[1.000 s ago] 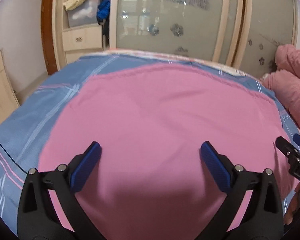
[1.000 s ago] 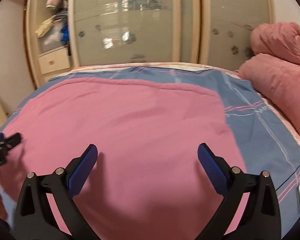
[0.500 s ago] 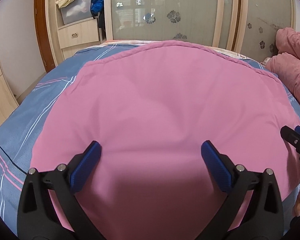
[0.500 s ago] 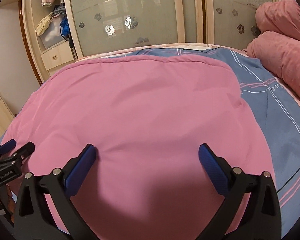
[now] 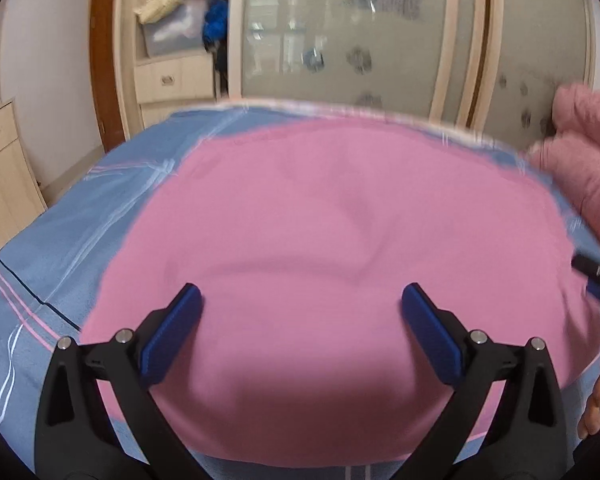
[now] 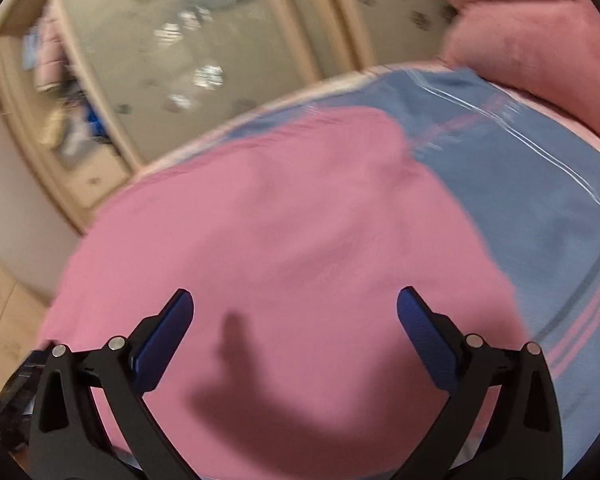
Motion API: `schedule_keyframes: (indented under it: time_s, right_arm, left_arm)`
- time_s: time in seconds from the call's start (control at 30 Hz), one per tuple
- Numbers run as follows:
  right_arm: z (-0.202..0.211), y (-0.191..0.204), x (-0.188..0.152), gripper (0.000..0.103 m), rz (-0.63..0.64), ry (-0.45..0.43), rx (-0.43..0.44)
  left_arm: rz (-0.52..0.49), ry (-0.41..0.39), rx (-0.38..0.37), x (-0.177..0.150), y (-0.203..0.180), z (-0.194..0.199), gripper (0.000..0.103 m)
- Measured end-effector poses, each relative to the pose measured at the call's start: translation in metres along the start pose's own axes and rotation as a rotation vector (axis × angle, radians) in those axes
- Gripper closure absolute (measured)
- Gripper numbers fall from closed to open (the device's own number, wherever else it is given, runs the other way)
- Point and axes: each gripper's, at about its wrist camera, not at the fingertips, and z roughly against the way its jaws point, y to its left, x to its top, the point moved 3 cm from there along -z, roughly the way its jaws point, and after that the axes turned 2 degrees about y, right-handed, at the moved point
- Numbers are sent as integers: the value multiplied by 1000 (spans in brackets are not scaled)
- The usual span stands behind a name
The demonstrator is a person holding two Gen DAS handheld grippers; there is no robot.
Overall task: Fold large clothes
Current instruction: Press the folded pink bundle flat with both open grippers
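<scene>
Since half a second ago both cameras have swung: the right wrist view now tilts hard, so the bed's far edge slants across it, and the left wrist view has pulled back, with the blue bedsheet showing again beyond the pink cloth's far hem.

The pink cloth (image 5: 332, 248) lies spread flat over the blue striped bedsheet (image 5: 60, 240) on the bed, covering most of its middle, with sheet bare to the left, to the right and along the far edge. A few shallow creases cross its centre.

The left hand-held gripper (image 5: 300, 308) hovers over the cloth's near part with its 2 blue-padded fingers (image 5: 172, 332) spread wide and nothing between them. The right hand-held gripper (image 6: 294, 312) is likewise spread wide and empty above the cloth (image 6: 284, 240); a shadow falls on the fabric between its fingers. Its tip shows at the right edge of the left view, blurred.

Pink bedding (image 6: 540, 40) is piled at the right of the bed. Behind stand sliding wardrobe doors (image 5: 360, 32), probably frosted, though the motion blur makes it hard to say.
</scene>
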Motion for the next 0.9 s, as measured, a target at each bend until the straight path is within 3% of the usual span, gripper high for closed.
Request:
schedule_keyframes:
  time_s: [0.07, 0.13, 0.43, 0.47, 0.6, 0.77, 0.9]
  right_arm:
    - [-26, 14, -15, 1, 65, 41, -52]
    - [-36, 19, -31, 1, 135, -35, -95]
    - [-36, 14, -33, 1, 141, -26, -61]
    - [-34, 12, -34, 1, 137, -33, -55]
    - [-27, 4, -36, 1, 110, -63, 2]
    - [-21, 2, -36, 1, 102, -91, 15]
    - [8, 4, -37, 1, 97, -248, 62]
  left_arm:
    - [4, 17, 12, -5, 0, -11, 2]
    - [30, 44, -3, -7, 3, -19, 2]
    - [43, 101, 63, -8, -5, -26, 2]
    - [60, 84, 58, -7, -4, -21, 2]
    - [181, -124, 1, 16, 6, 21, 2]
    - [159, -89, -24, 44, -7, 11, 2]
    - [83, -77, 9, 49, -27, -6, 2]
